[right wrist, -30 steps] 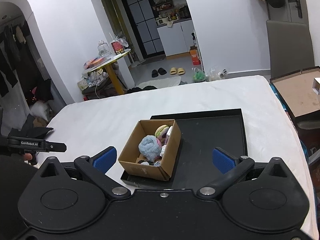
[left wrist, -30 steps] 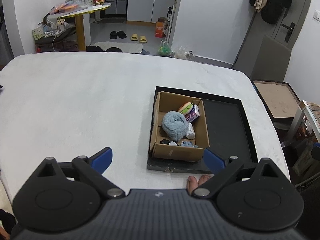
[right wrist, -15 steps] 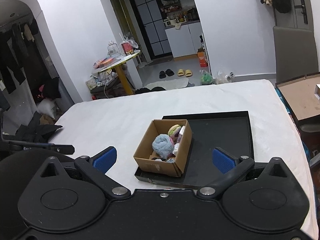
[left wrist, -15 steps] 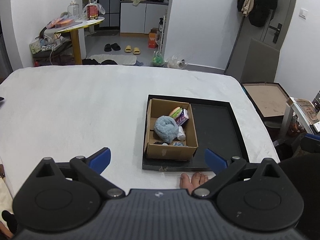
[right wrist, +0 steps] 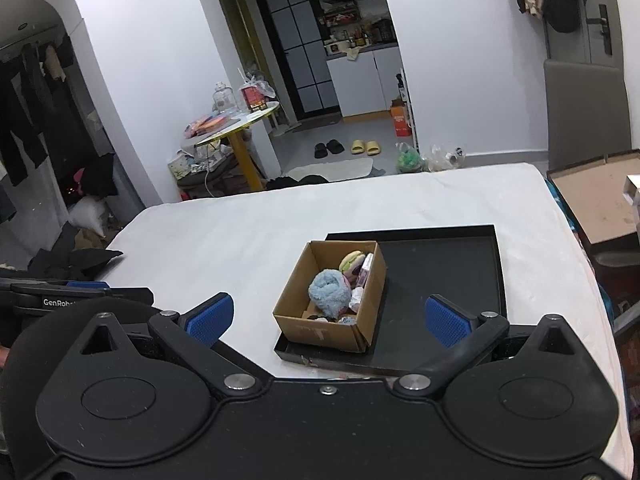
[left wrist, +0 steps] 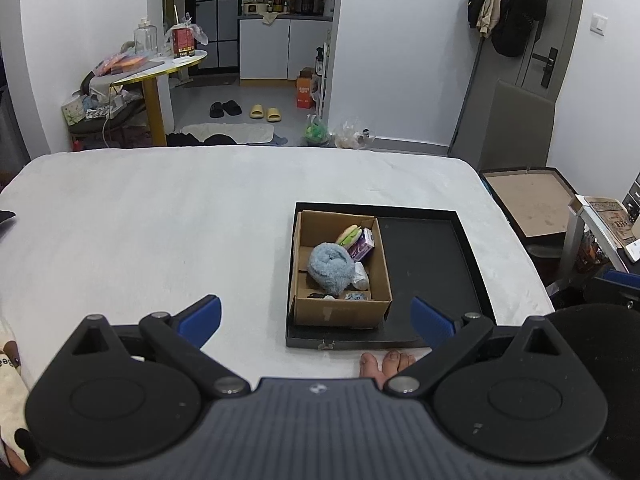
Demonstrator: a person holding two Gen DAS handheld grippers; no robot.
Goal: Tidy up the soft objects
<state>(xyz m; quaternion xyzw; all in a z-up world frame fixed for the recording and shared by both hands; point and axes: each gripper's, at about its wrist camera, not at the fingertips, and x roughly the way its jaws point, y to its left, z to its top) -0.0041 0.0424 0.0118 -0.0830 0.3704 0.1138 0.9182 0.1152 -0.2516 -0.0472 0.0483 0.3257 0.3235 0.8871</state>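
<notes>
Both views have pulled back: the cardboard box (left wrist: 340, 276) of soft toys now sits smaller, centre frame. Left gripper (left wrist: 316, 316) and right gripper (right wrist: 326, 316) gape wide, empty, so sorting looks finished.

Room clutter beyond the white-covered surface

Far left, a round yellow-legged side table (left wrist: 176, 65) carries a glass jar (left wrist: 145, 39) and a red carton (left wrist: 183, 39). On the floor behind it lie black slippers (left wrist: 225, 109) beside yellow slippers (left wrist: 265, 112), near an orange box (left wrist: 305, 89). At right stands an open flat cardboard box (left wrist: 530, 200); coats (left wrist: 508, 4) hang on the far wall.
</notes>
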